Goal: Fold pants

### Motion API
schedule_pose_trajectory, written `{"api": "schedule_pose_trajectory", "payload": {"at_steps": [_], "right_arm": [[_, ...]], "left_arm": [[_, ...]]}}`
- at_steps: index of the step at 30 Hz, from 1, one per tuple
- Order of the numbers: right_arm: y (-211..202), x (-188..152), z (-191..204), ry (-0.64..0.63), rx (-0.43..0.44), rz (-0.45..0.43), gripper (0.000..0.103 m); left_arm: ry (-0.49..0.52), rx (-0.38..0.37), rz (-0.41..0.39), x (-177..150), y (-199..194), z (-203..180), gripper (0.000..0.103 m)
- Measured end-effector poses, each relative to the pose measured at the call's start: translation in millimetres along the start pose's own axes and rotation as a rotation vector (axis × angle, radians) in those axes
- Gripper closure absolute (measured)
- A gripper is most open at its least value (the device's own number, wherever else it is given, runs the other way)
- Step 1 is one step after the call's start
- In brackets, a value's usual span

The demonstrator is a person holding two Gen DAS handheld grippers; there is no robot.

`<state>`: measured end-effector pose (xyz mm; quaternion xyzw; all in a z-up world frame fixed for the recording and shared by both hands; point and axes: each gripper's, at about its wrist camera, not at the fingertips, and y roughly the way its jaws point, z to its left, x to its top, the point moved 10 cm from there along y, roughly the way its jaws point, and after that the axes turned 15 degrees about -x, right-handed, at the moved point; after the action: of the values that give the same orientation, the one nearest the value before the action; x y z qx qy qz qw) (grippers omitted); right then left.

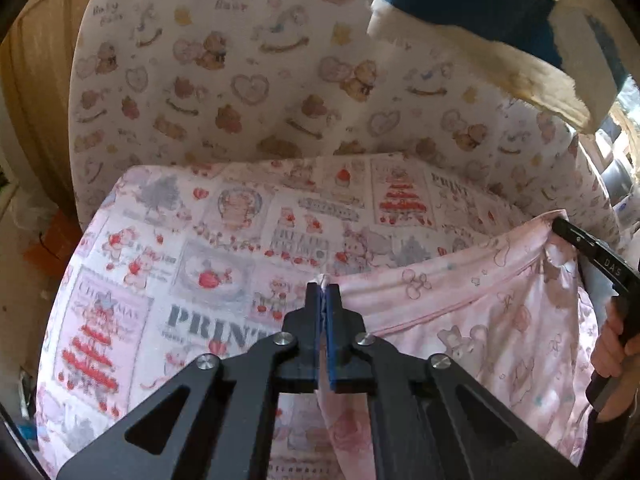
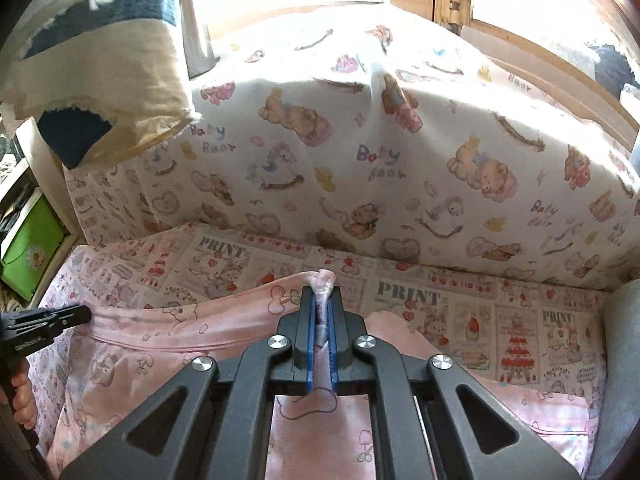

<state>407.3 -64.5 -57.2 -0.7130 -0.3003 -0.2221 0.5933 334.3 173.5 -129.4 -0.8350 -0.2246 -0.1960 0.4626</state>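
Teddy-bear sheet (image 2: 400, 152) — green box (image 2: 32, 248)

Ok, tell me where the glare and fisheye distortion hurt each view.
Right wrist view: sunlight blows out the bear-print cover at the top, though the pink pants stay readable. Left wrist view: even light, no glare; the strawberry-print sheet bows at the edges, dark corners.
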Motion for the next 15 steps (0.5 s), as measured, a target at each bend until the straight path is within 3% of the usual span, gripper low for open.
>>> {"api": "schedule_pose_trajectory", "payload": {"at_steps": [3, 6, 8, 11, 15], "right_arm": [[-2, 3, 2, 0.013, 0.006, -0.006, 0.098], [-2, 10, 7, 0.036, 0.029, -0.003, 0.098], [-3, 15, 14, 0.035, 0.042, -0.015, 0.098], [-3, 19, 33, 0.005, 0.076, -0.027, 0.098], [11, 17, 52, -0.015, 0.035, -0.009, 0.098]], "left_arm": [[0.042, 0.008, -0.087, 10, -9, -2, 0.102], [0.002, 0.025, -0.167, 19, -23, 9, 0.102], [0.022, 0.105, -0.223, 27, -36, 19, 0.102], [0.087, 0.269, -0.214, 28, -38, 27, 0.102], [0.139, 0.351, -0.172, 26, -29, 31, 0.101]]}}
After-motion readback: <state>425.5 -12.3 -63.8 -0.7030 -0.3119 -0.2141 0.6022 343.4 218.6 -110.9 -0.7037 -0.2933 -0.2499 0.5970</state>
